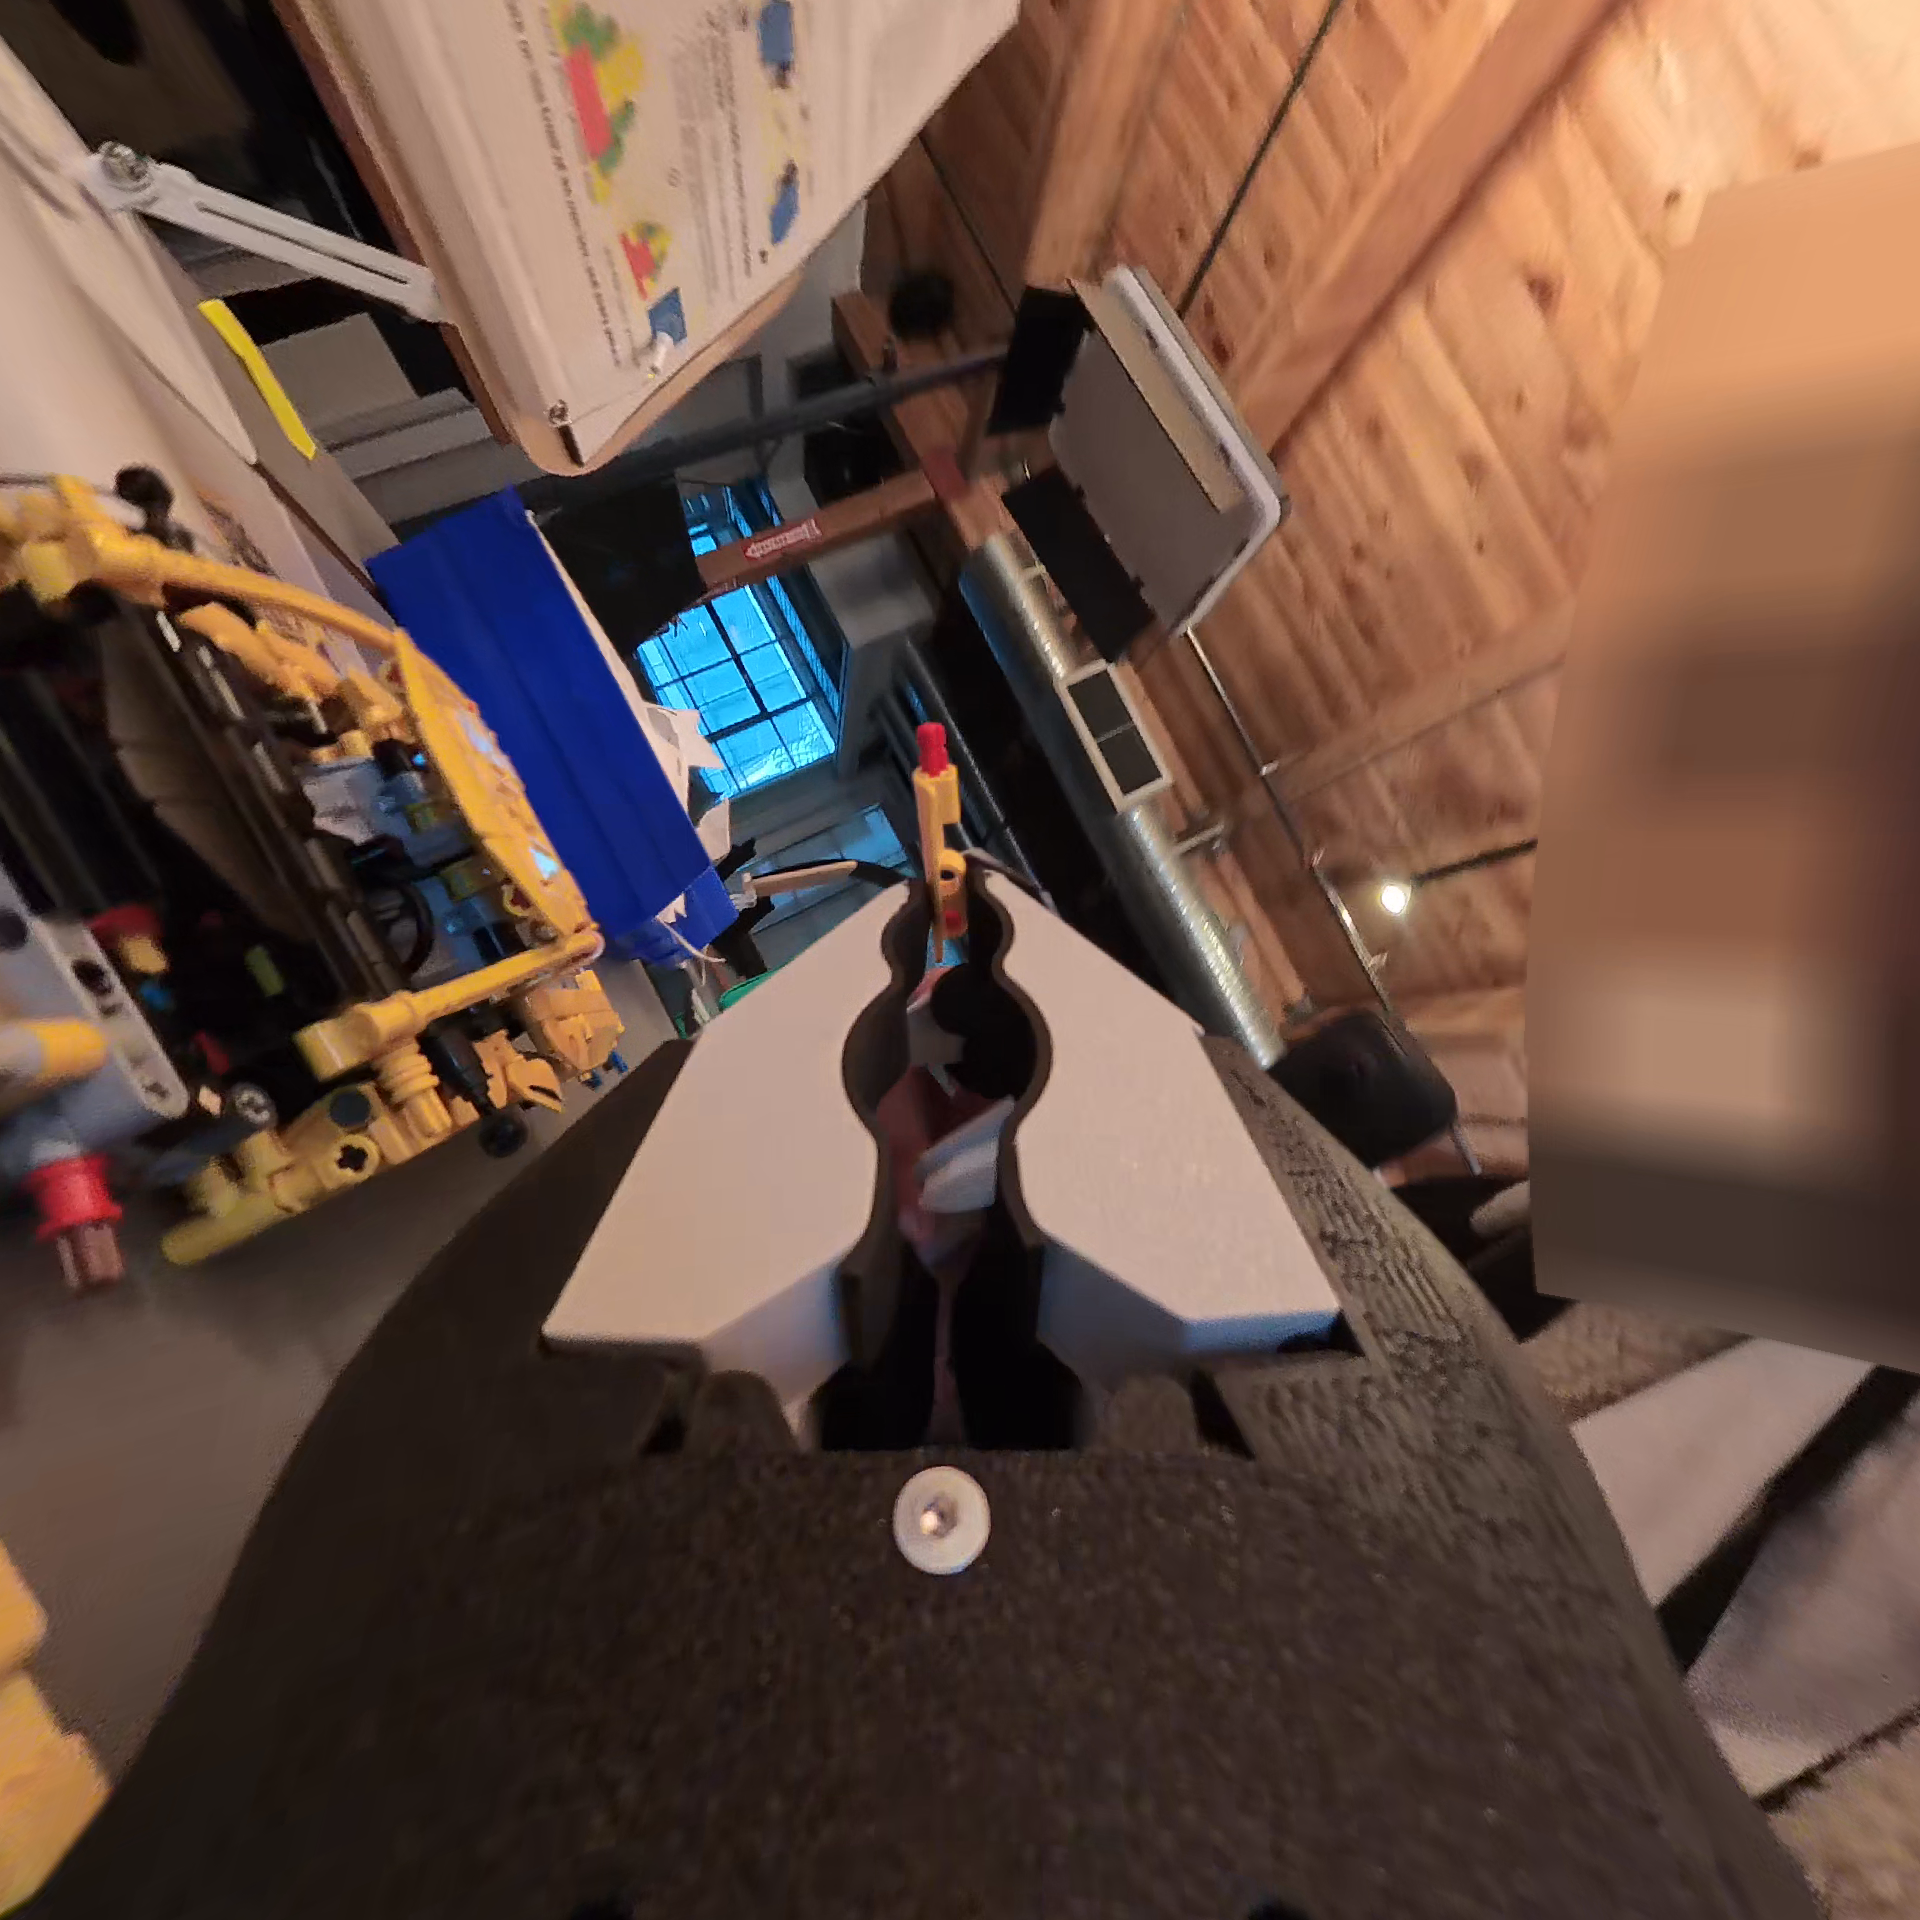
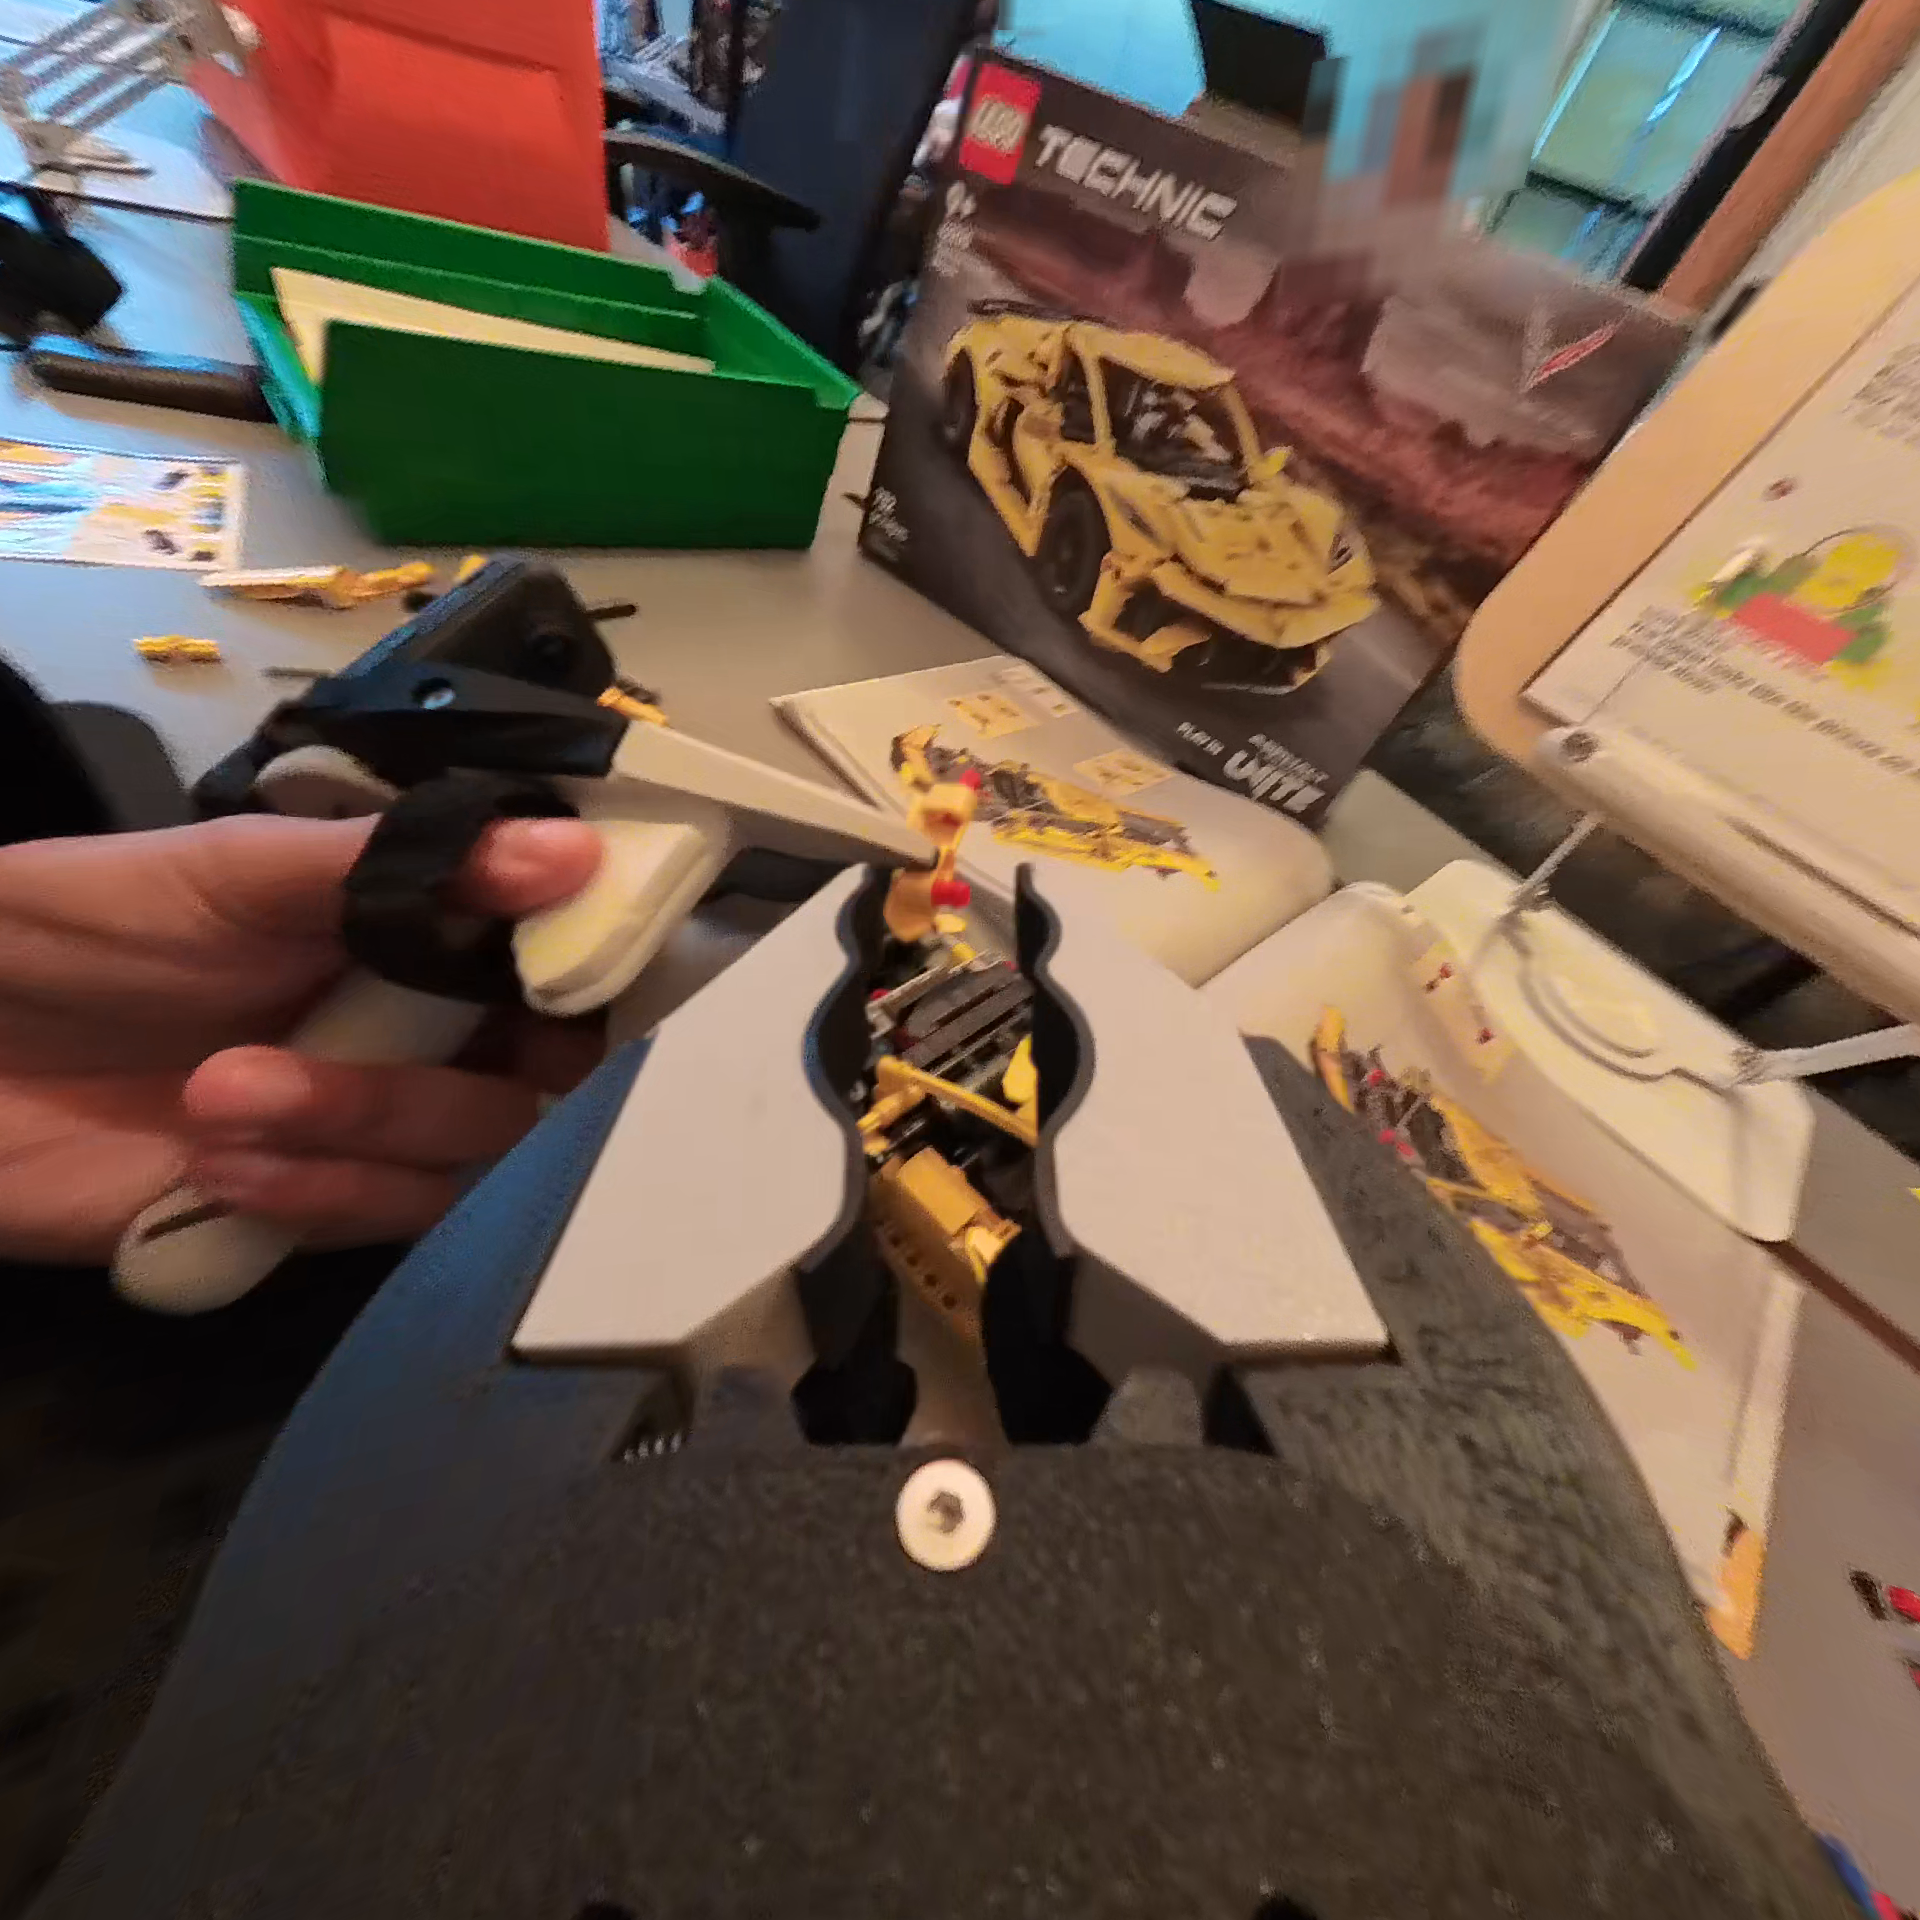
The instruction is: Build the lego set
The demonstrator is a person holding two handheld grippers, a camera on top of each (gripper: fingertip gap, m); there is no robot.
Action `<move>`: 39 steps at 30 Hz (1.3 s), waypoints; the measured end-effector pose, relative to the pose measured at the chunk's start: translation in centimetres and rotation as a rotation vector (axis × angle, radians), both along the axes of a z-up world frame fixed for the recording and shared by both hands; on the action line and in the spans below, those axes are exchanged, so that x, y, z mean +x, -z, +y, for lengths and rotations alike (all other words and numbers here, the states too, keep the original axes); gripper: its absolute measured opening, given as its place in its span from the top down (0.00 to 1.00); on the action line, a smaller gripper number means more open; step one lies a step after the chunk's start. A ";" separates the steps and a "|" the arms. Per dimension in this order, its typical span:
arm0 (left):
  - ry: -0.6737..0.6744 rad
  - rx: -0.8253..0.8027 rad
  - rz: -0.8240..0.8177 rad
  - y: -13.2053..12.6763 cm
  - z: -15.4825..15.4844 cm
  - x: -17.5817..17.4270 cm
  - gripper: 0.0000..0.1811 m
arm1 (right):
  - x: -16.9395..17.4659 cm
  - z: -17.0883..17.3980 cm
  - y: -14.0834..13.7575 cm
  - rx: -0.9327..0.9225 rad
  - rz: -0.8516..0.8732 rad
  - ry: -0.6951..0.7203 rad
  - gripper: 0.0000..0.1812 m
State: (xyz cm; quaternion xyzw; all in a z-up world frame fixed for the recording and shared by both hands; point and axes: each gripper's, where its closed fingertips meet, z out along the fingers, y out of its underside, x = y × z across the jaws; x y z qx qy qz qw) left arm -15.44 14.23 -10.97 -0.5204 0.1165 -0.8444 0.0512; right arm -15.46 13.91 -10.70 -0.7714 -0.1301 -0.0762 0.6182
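Left wrist view, tool: your left gripper [image 1: 948,883] is clenched on a slim yellow plastic lego piece with a red pin at its far end [image 1: 935,821]. The pinch is at the very tips, so most of the piece pokes out ahead of the fingers, probably to keep the red pin free for mating.

Left wrist view, model: the half-built yellow and black lego car [image 1: 312,831] sits on the grey tabletop [image 1: 208,1382], well off to the left of the fingers. You hold the piece up in the air, away from it.

Left wrist view, background: a clipboard with a printed instruction sheet [image 1: 644,177] hangs on a white arm, ahead and to the left.

Right wrist view, tool: your right gripper [image 2: 940,883] has its fingers close together with a narrow gap; I cannot tell whether they grip anything.

Right wrist view, piece: the yellow piece sits just ahead of the right fingertips, pinched by the left gripper, which reaches in from the left. I judge you hold it there for a handover or regrip.

Right wrist view, hand: your left hand [image 2: 208,997] squeezes the left tool's white trigger.

Right wrist view, model: the yellow car shows below, through the finger gap.

Right wrist view, references: an open instruction booklet [image 2: 1039,769] and the lego set box with a yellow car picture [image 2: 1195,436] lie beyond the fingertips, a green plastic bin [image 2: 561,436] far left.
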 end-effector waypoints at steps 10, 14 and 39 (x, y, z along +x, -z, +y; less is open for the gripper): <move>-0.017 -0.044 0.010 0.0 -0.1 0.0 0.96 | -0.3 0.6 0.9 -0.017 -0.051 0.016 0.91; -0.030 0.011 0.025 0.0 -0.4 0.1 0.96 | -0.1 0.3 0.8 -0.015 -0.058 0.020 0.93; -0.097 0.817 0.164 0.8 2.2 -1.9 0.96 | 7.1 -11.5 8.7 -0.676 0.266 -0.187 0.91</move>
